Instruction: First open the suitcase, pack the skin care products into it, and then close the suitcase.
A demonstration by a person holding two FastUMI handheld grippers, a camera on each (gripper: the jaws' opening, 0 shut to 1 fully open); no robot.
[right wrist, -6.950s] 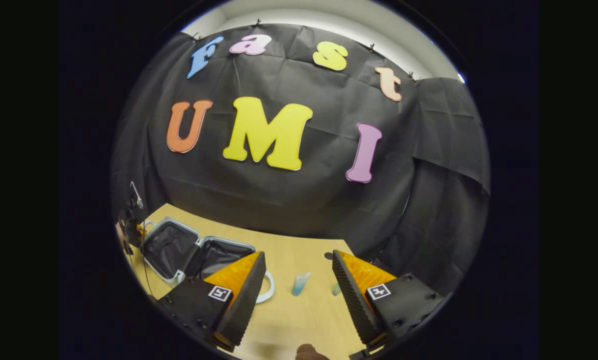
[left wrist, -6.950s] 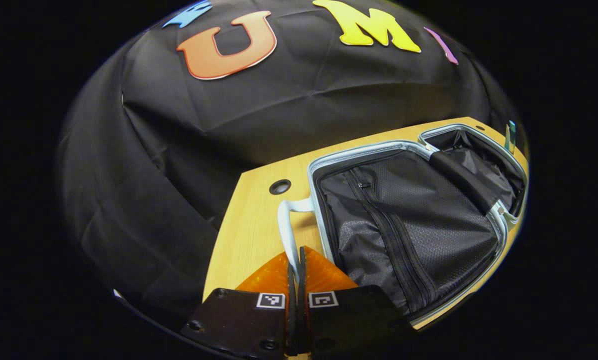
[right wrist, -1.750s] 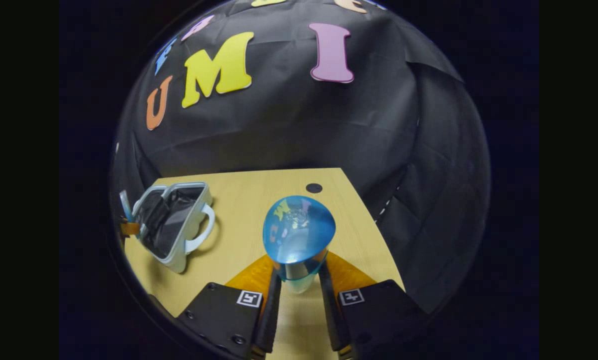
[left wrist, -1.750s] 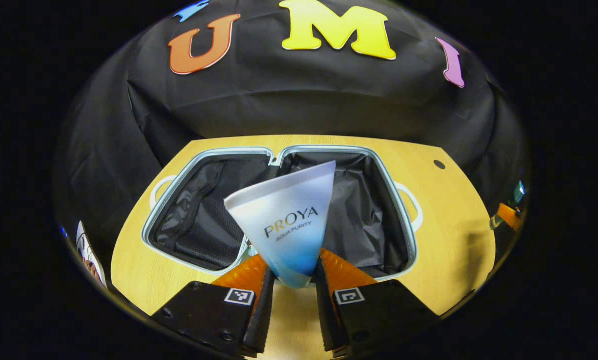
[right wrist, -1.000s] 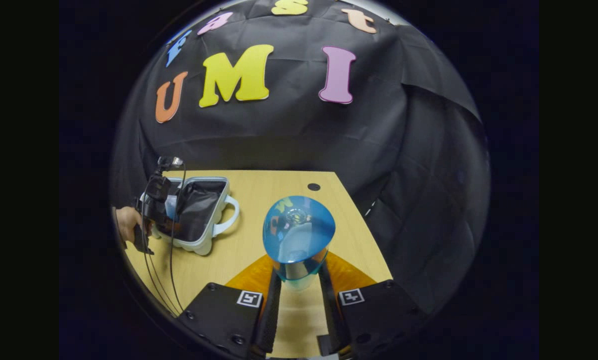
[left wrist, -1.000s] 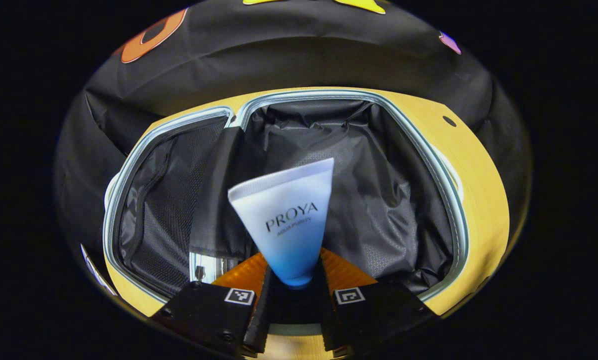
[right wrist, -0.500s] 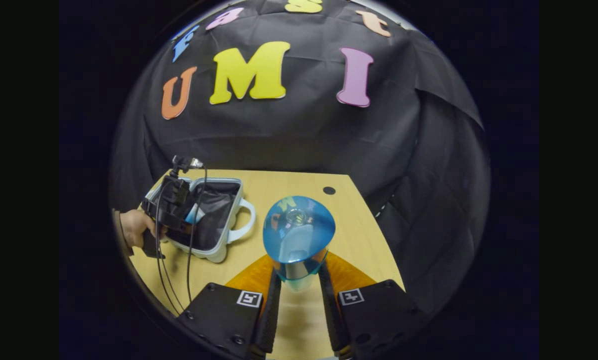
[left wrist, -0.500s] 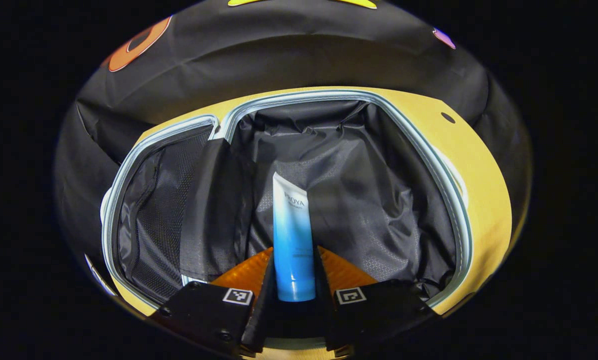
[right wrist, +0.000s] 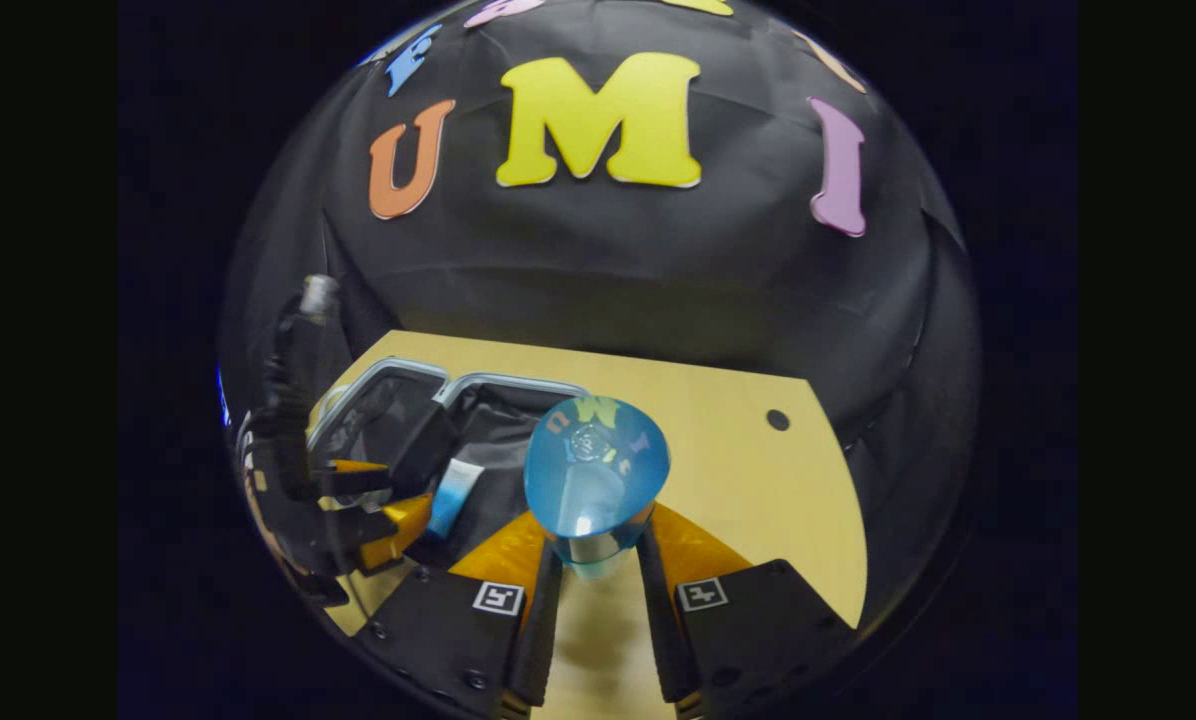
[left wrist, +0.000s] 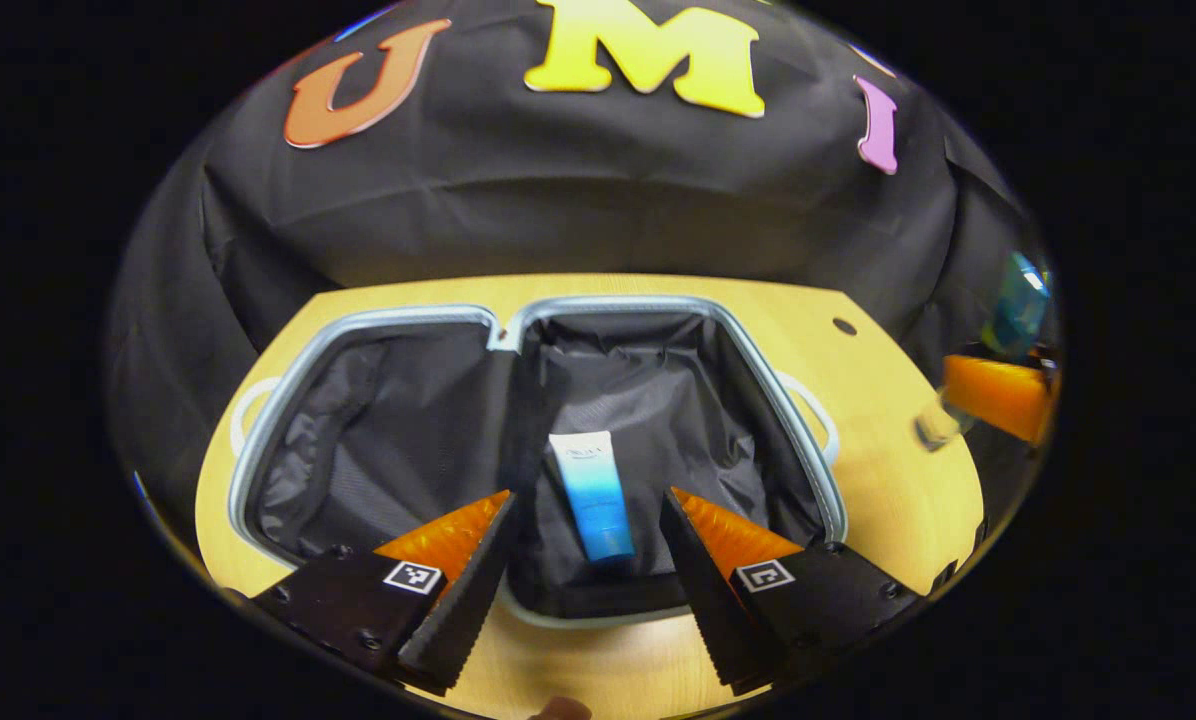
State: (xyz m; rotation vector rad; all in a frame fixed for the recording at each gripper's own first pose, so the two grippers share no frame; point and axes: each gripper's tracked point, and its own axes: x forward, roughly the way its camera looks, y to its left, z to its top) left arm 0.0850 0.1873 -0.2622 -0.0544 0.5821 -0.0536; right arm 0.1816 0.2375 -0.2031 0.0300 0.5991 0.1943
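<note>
Currently we keep R gripper (right wrist: 590, 590) clamped low on the blue bottle (right wrist: 596, 478): rigid, slick, likely fragile; L gripper (left wrist: 586, 580) gapes above the soft tube (left wrist: 590, 490) in suitcase (left wrist: 648, 304).

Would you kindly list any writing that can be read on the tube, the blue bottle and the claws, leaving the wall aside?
Tube in the suitcase: short dark print near its far end, too small and blurred to read.
Blue bottle in the right claw: no legible writing.
Left claw and right claw: square black-and-white marker patterns, no words.
</note>
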